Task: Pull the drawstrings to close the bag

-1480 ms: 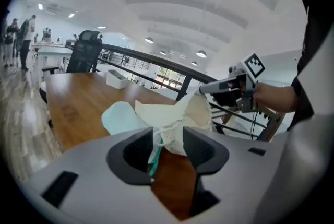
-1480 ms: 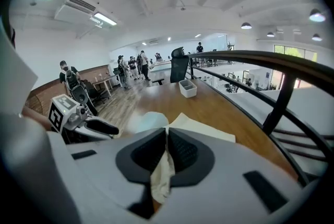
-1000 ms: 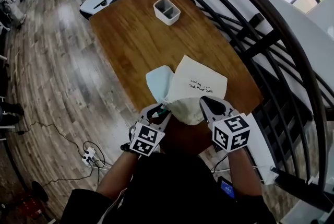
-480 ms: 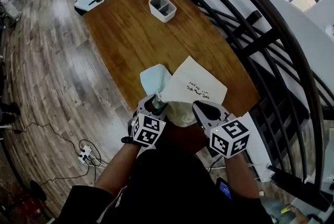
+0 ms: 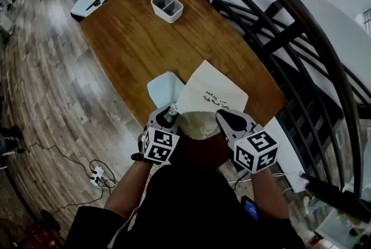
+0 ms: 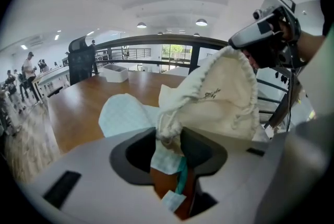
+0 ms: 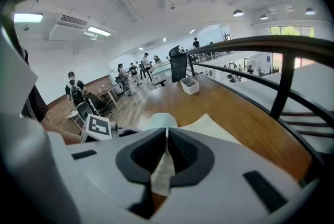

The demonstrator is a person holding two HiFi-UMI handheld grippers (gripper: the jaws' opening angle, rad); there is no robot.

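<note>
1. Bag (image 5: 211,97), cream with a string top, lies at the near edge of the brown table (image 5: 127,44).
2. Left gripper (image 5: 172,114) has just been squeezing in, and now it pinches the bag's bunched-up corner.
3. Right gripper (image 5: 224,118) is clamped tight on a thin cream bit of the bag's other side.
4. Pale cloth (image 5: 164,86) lies right beside the bag, touching it.
</note>
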